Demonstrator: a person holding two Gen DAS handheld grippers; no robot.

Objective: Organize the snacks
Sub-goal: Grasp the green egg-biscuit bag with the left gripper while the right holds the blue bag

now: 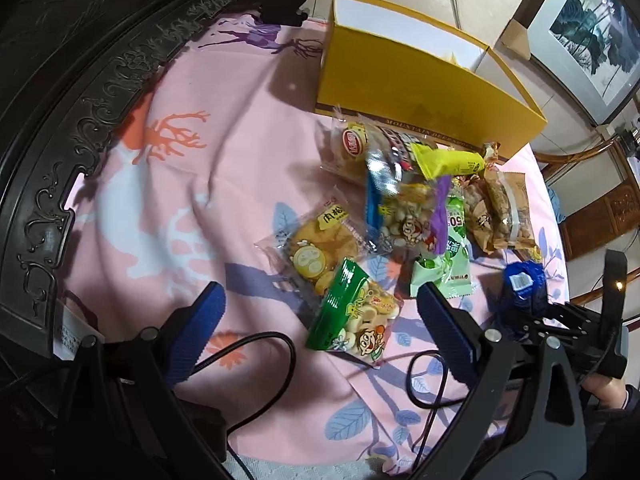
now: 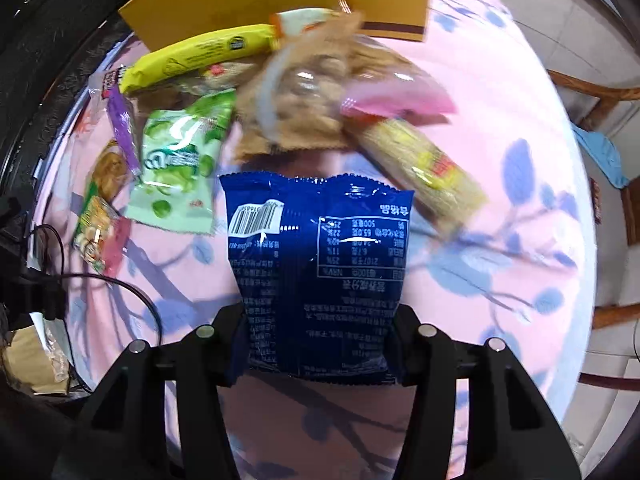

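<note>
**Snacks: one blue packet clamped in right gripper, rest piled by the yellow box**

Blue packet [image 2: 316, 256] pinched at its lower end in right gripper [image 2: 316, 336], both pads pressing into its sides, barcode and nutrition panel facing the camera, print upside down. Held above the pink floral cloth [image 2: 500, 140] covering the counter. Same packet [image 1: 522, 284] visible in the left wrist view at far right, off to the side of the pile.

Left gripper [image 1: 320, 320] spread wide, nothing between the blue pads, hovering over the near end of the pile just above a green-edged biscuit bag [image 1: 354, 316].

Pile on the cloth, mostly overlapping:
- round-cracker pack [image 1: 316, 248], touching the green-edged bag
- blue-and-purple-edged biscuit bag [image 1: 408, 216] in the middle
- light green pouch [image 1: 448, 256] just beside it
- yellow stick pack [image 1: 452, 160] lying on top near the box
- clear bread pack with red oval logo [image 1: 360, 148] against the box front
- two brown nut bags [image 1: 500, 212] at the right end

Right wrist view also shows a pink wrapper [image 2: 400, 100] and a straw-coloured long pack [image 2: 432, 160], both blurred.

Yellow box [image 1: 420, 92] open on top, white inside, standing at the far end of the pile; contents not readable. Black cable [image 1: 264, 344] looping across the cloth near the left gripper.
</note>
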